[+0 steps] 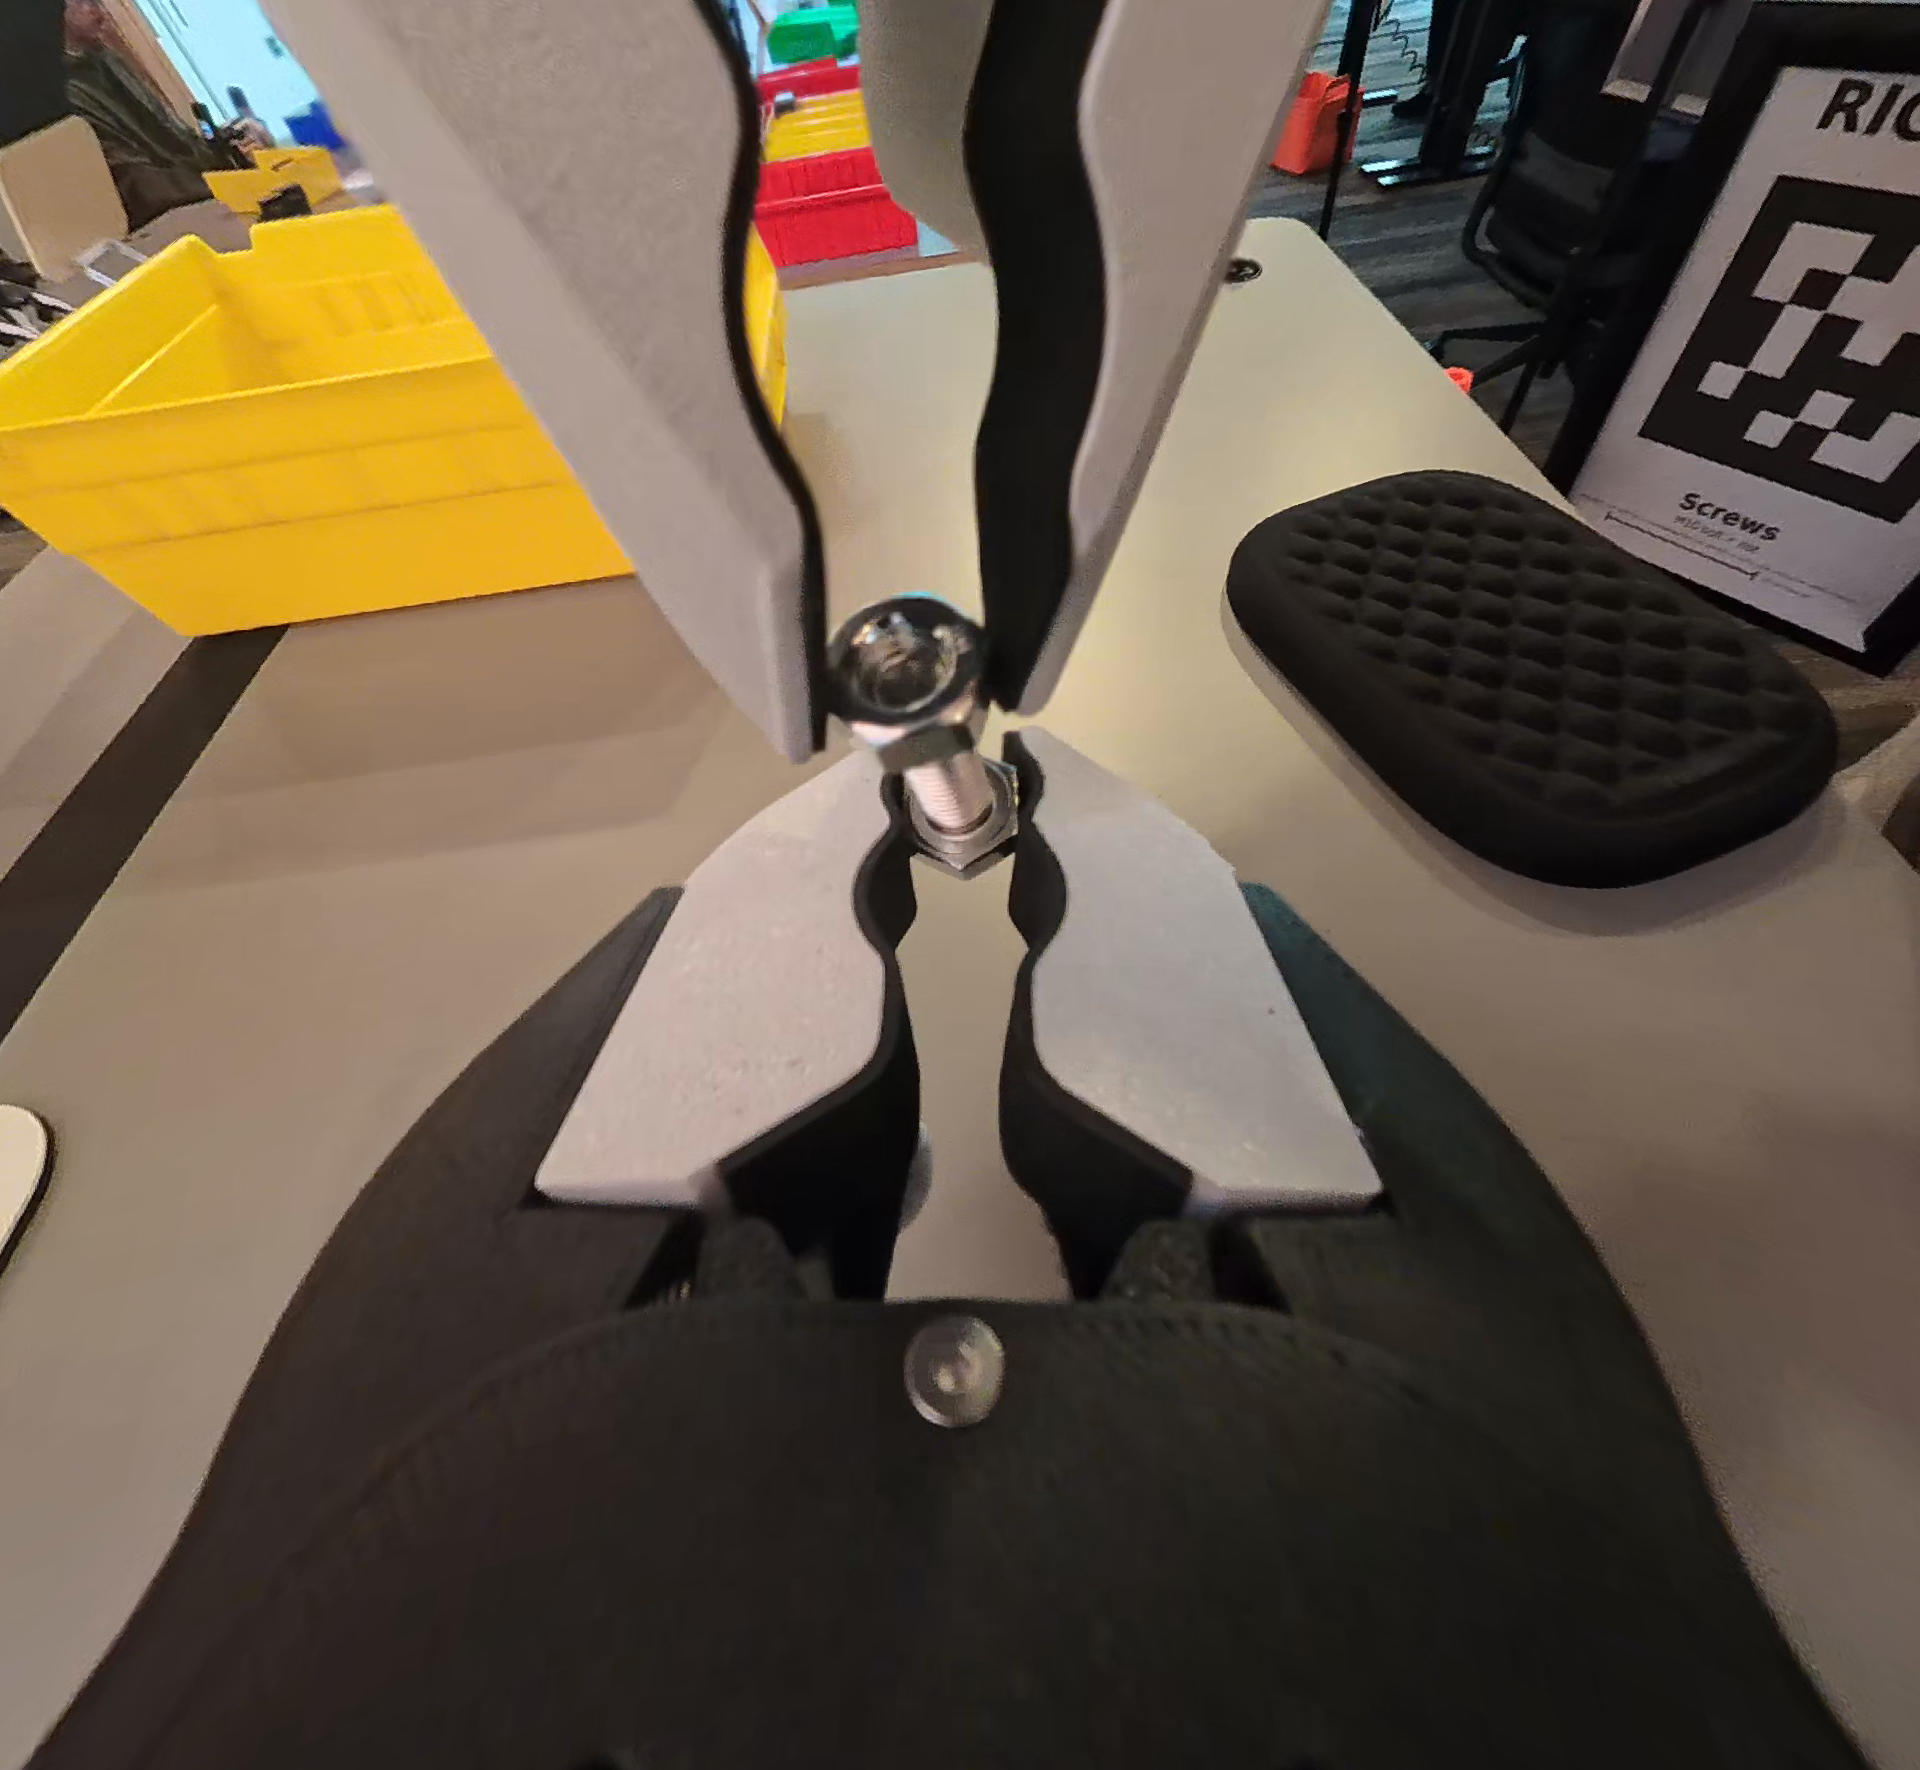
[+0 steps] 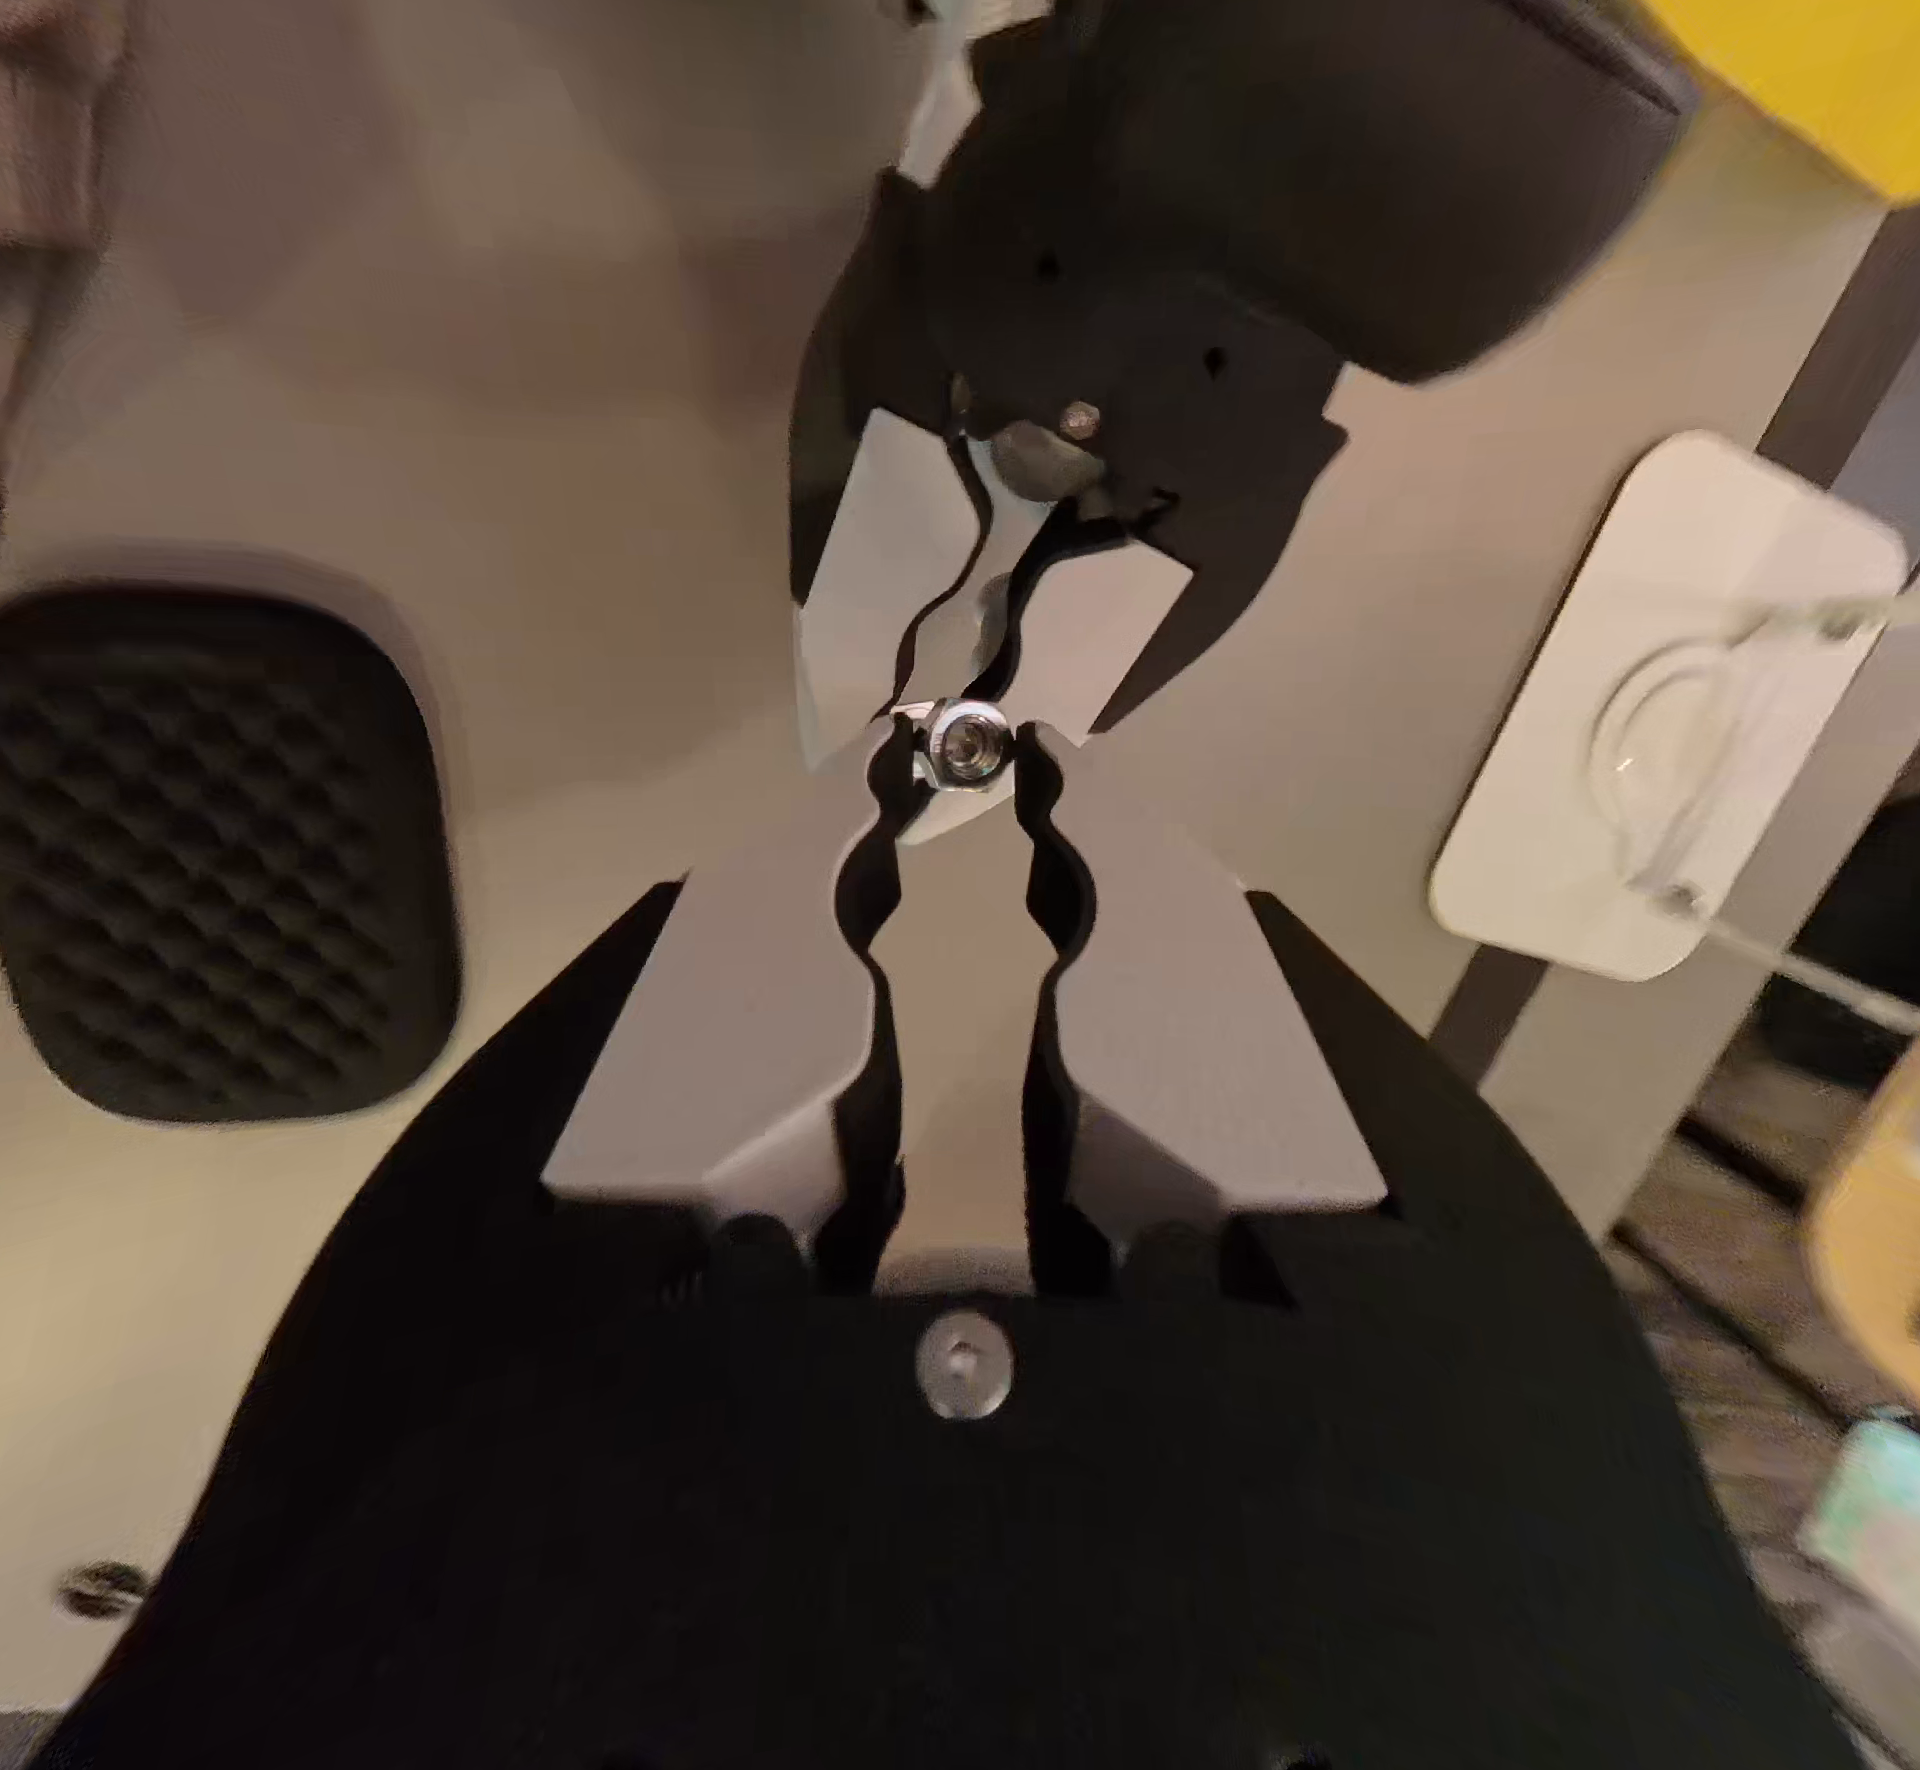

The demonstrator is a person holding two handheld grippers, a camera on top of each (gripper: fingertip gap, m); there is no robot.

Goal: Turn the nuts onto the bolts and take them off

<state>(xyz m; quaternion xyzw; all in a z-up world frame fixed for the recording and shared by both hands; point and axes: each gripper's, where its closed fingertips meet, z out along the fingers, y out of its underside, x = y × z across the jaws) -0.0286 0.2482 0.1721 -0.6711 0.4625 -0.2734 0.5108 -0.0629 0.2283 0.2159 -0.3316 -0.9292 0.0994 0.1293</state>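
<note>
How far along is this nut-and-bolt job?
Done: a nut sits threaded on the bolt, near the shaft's end. In hand: the right gripper clamps the bolt's head, the left gripper pinches that nut. Left: turning it fully on or off; the direction cannot be told.

On your left the yellow plastic bin [image 1: 312, 432] blocks the way; on your right the black quilted pad [image 1: 1527, 681] does; the grey tabletop [image 1: 343, 847] between lies bare.

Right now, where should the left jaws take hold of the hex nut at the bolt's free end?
Two opposite flats of the hex nut, approached sideways, square to the bolt: the flats seat the jaws, and its threaded shank blocks an end-on approach.
</note>
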